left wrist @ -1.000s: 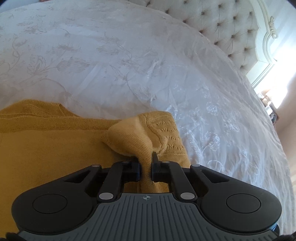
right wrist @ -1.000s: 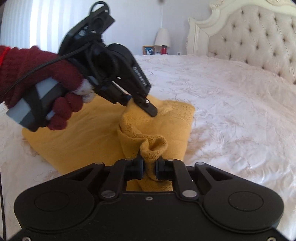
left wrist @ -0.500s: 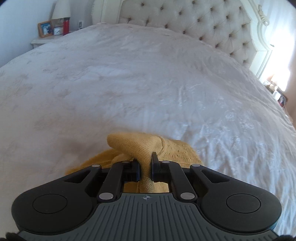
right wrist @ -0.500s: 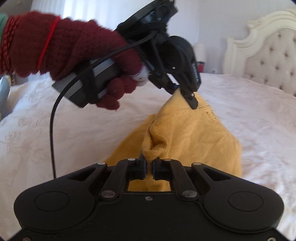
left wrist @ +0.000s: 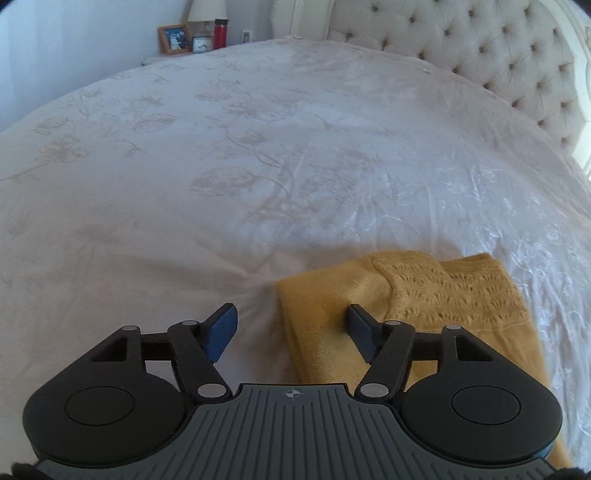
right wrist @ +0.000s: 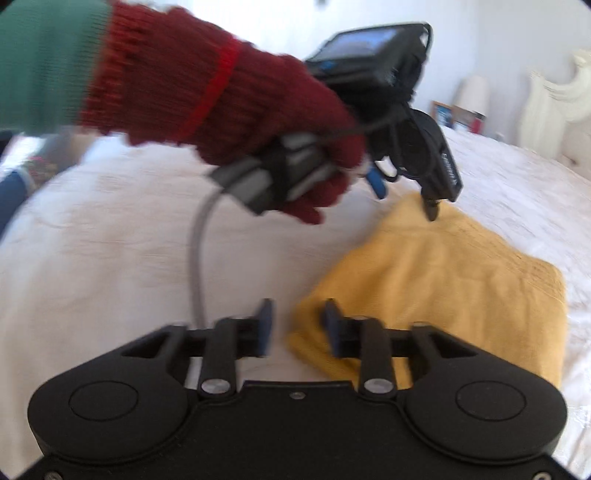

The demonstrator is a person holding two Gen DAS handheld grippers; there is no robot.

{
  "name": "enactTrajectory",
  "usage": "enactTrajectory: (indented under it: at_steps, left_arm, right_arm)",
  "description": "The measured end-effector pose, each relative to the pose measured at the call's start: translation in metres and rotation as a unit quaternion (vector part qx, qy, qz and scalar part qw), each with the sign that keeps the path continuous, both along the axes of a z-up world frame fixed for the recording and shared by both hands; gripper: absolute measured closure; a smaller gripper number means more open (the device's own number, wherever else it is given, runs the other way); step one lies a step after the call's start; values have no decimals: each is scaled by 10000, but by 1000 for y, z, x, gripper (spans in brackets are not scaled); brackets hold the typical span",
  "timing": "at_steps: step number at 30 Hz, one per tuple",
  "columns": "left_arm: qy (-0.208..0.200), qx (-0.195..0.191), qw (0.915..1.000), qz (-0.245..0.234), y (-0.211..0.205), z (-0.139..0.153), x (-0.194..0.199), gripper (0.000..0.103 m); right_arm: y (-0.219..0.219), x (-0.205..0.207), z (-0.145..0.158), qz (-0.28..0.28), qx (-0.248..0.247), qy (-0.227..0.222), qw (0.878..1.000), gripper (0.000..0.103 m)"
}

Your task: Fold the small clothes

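Note:
A mustard-yellow knitted garment (left wrist: pixel 406 306) lies folded on the white bedspread (left wrist: pixel 258 166). My left gripper (left wrist: pixel 291 326) hovers over its left edge, jaws opening, nothing pressed between the pads. In the right wrist view the same garment (right wrist: pixel 443 288) lies doubled over at the right. My right gripper (right wrist: pixel 297 328) is just over its near left corner, jaws opening and apart from the cloth. The left gripper (right wrist: pixel 406 192), held by a hand in a dark red knitted glove (right wrist: pixel 240 99), hangs above the garment's far corner.
A tufted cream headboard (left wrist: pixel 480 55) bounds the bed at the far right. A nightstand behind the bed carries a picture frame (left wrist: pixel 173 38), a lamp and a red bottle (left wrist: pixel 220 33). A grey cable (right wrist: pixel 197 258) hangs from the left gripper's handle.
Both grippers carried the garment's edge over, folding it in half, then let go. Both sets of jaws went from shut on the cloth to apart, and the garment now lies flat.

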State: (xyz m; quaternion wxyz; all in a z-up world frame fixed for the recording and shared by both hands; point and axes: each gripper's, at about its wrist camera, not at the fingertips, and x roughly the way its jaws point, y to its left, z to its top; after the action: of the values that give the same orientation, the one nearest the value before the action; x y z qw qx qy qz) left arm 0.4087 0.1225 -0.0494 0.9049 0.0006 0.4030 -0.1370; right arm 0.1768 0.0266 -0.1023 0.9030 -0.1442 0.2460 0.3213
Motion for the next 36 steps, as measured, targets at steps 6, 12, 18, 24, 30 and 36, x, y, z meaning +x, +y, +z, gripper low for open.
enactTrajectory:
  at_steps: [6,12,18,24,30,36]
  left_arm:
    - [-374,-262,9989,84,19,26,-43,19]
    - [-110,-681,9976,-8,15,5,-97,18]
    - [372,-546,9975,-253,6,-35,-132,18]
    - [392,-544,9974,-269,13,-35,-152,18]
    - [176,-874,9960,-95,15,-44,-158,17]
    - [89,-967,9953,-4,14,-44,-161,15]
  right_arm:
    - [-51,-19,16,-295,517,-122,9982,38]
    - [-113,21,23,-1611,995,251,9816,37]
    - [-144,60,-12,-2402,810,1226,9595,38]
    - [-178,39,-9,-2777,993,1498,9437,37]
    - [-159,80,24,-2538,1158,900,9561,34]
    - [-149,153,5,-2720,992,1307,9482,34]
